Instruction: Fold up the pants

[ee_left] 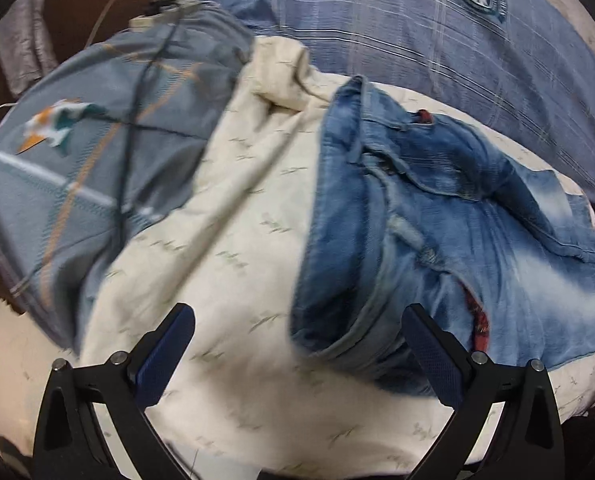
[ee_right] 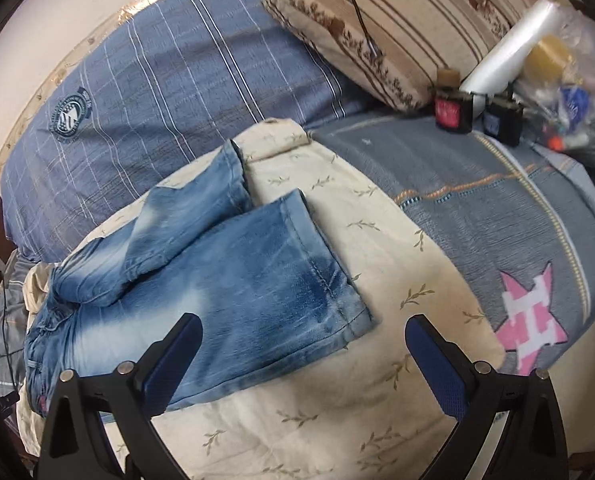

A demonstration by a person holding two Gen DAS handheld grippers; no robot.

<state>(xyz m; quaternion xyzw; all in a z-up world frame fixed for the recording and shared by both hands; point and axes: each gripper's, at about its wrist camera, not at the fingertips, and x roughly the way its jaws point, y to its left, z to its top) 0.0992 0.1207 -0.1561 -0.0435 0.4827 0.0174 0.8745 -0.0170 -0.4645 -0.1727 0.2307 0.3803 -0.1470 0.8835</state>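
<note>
Faded blue jeans lie on a cream sheet [ee_left: 237, 240] on a bed. In the left wrist view the waist end [ee_left: 437, 232] is rumpled, with a red lining showing. My left gripper [ee_left: 297, 324] is open and empty, just in front of the waistband fold. In the right wrist view the two legs [ee_right: 233, 280] lie flat, the cuffs spread apart. My right gripper [ee_right: 303, 336] is open and empty, hovering at the near cuff's corner [ee_right: 349, 312].
A blue plaid pillow [ee_right: 157, 92] lies behind the jeans. A grey-blue blanket [ee_right: 517, 208] with a pink star lies to the right, with small boxes [ee_right: 453, 112], a plastic roll and bags. A striped cushion [ee_right: 397, 20] sits behind. Cables and a charger [ee_left: 157, 12] lie on the grey blanket at left.
</note>
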